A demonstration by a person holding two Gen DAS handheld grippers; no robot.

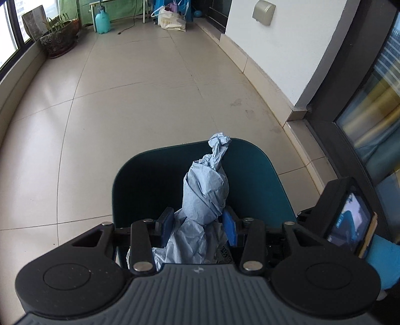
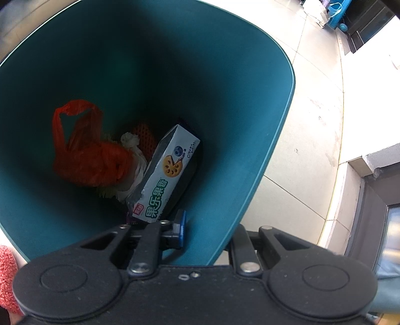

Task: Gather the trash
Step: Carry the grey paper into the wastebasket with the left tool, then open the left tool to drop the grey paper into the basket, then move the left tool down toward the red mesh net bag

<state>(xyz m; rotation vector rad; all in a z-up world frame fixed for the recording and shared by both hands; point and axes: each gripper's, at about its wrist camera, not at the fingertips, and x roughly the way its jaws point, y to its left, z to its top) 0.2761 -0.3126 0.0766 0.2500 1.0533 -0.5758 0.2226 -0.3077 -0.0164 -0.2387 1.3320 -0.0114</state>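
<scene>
My left gripper (image 1: 198,223) is shut on a crumpled wad of blue paper (image 1: 206,192) and holds it over the open mouth of a teal trash bin (image 1: 252,160). The paper sticks up past the bin's far rim. My right gripper (image 2: 207,230) is shut on the bin's wall (image 2: 250,150): one blue-padded finger (image 2: 181,228) is inside the bin, the other is hidden outside. Inside the bin lie a red plastic bag (image 2: 87,155), a white biscuit box (image 2: 167,175) and some crumpled pale scraps (image 2: 132,150).
The bin stands on a beige tiled floor (image 1: 125,100). A white wall (image 1: 287,50) and a dark door frame (image 1: 350,125) run along the right. Far off are a potted plant (image 1: 58,37), a turquoise bottle (image 1: 102,21) and bags (image 1: 172,20).
</scene>
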